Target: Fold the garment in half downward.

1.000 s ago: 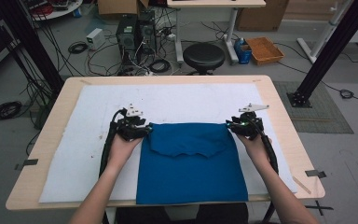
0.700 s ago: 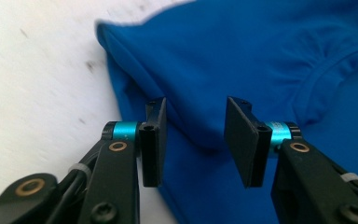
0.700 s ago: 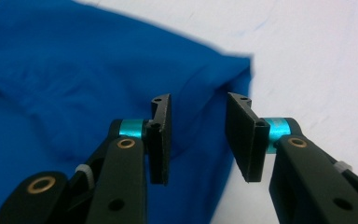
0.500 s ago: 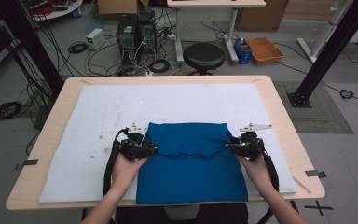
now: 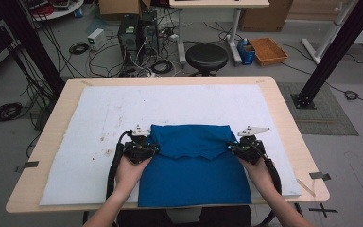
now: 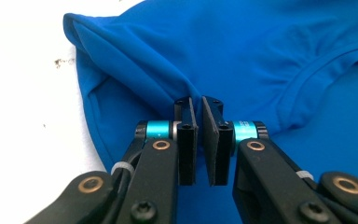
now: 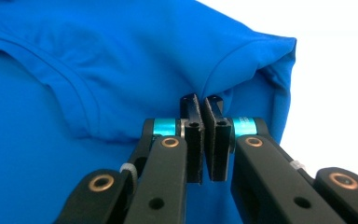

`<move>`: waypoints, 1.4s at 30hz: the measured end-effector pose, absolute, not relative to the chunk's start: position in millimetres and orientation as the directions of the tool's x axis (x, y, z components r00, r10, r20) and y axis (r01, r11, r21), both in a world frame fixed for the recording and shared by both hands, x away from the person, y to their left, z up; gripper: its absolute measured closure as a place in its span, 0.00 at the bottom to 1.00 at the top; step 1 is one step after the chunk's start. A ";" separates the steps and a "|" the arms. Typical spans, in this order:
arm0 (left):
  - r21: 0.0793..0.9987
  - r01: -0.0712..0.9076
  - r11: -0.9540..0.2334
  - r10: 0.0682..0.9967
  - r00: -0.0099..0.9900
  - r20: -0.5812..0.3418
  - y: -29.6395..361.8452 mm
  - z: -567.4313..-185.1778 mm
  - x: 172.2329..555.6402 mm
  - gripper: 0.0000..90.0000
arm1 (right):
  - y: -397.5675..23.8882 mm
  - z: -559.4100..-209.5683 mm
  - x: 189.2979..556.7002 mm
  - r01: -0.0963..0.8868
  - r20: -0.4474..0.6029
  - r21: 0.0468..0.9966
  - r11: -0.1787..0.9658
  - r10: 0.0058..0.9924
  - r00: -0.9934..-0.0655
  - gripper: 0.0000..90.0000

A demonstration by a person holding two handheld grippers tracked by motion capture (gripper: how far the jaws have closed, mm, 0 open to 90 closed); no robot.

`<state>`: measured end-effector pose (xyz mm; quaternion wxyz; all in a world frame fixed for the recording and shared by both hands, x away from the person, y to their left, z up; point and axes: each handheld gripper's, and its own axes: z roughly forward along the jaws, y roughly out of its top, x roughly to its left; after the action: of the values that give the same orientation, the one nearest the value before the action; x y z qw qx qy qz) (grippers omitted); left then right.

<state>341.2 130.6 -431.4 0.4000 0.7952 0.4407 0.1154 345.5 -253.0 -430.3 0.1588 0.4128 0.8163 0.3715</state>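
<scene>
Both claws are clamped on a blue shirt [image 5: 194, 165] at lower centre of the high view: left gripper [image 5: 142, 150] pinches its left edge, right gripper [image 5: 244, 147] the right. Fabric looks smooth and stretchy, top part folded over the bottom. Close up, ribbed neckline seams show [image 6: 307, 74]. White padded mat [image 5: 99, 118] underneath is speckled with brown stains. No readable labels anywhere.

1. White mat [image 5: 99, 118] on wooden table [image 5: 283, 113], stained beyond the left fingers.
2. Black round stool [image 5: 206, 57] on the floor past the table's far edge.
3. Orange tray [image 5: 268, 50] right of stool.
4. Computer towers [image 5: 137, 33], tangled cables [image 5: 151, 66] left of stool.
</scene>
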 end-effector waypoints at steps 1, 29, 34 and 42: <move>0.741 0.607 -0.289 0.792 0.586 -0.171 131.0 -429.8 340.1 0.94 | -253.8 -428.6 344.6 0.556 0.052 0.740 0.379 0.792 -0.608 0.98; 0.764 0.550 -0.337 0.666 0.713 -0.220 140.3 -405.2 240.1 0.94 | -275.4 -408.8 246.6 0.512 0.082 0.751 0.418 0.710 -0.700 0.98; 0.752 0.555 -0.356 0.648 0.726 -0.228 139.9 -407.7 228.4 0.94 | -279.4 -410.7 231.7 0.514 0.083 0.743 0.429 0.703 -0.706 0.98; 0.729 0.557 -0.397 0.638 0.739 -0.217 138.8 -414.2 215.7 0.94 | -277.0 -412.6 216.0 0.495 0.059 0.730 0.471 0.677 -0.733 0.98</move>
<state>215.7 138.8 -414.2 0.4163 0.8343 0.3581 0.0486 216.0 -277.0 -412.6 0.1199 0.3450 0.8492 0.3813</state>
